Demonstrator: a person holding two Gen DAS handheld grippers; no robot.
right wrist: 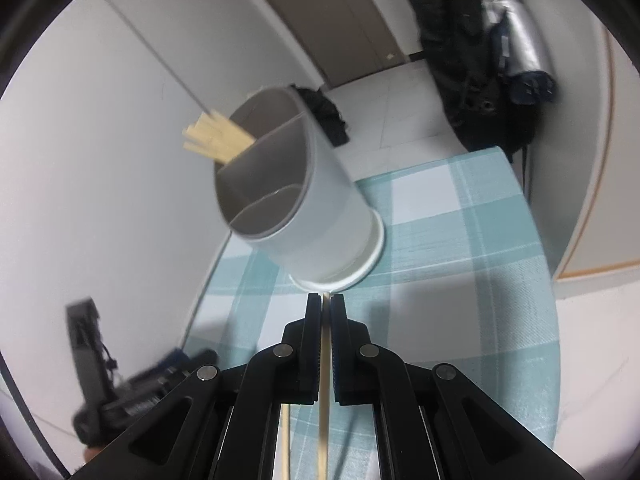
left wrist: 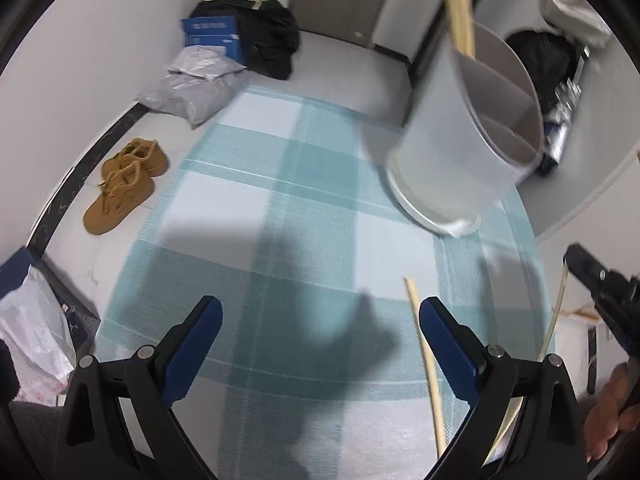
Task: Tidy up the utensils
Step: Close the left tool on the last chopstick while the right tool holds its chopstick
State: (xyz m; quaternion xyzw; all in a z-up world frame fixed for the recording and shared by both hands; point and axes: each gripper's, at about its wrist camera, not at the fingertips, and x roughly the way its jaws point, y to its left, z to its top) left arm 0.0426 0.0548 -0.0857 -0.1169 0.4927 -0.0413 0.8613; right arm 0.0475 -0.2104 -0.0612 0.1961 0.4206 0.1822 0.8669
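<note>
**Chopstick clamped in the right gripper, holder dead ahead**

The right gripper (right wrist: 326, 300) is closed on a chopstick (right wrist: 324, 380). The stick runs lengthwise between the pads, so its long axis matches the gripper's own line, tip toward 12 o'clock. The utensil holder (right wrist: 320, 208) stands on the checked tablecloth (right wrist: 460, 240) just beyond that tip, between 11 and 12 o'clock; it looks tilted, likely from the lens. Its back compartment already holds a bundle of chopsticks (right wrist: 216, 140).

The left gripper (left wrist: 320, 320) is spread wide and holds nothing. A second chopstick (left wrist: 424, 360) lies on the cloth just inside its right finger, pointing roughly 12 o'clock. From there the holder sits at 1 o'clock, well apart, so the right hand is nearer.
</note>
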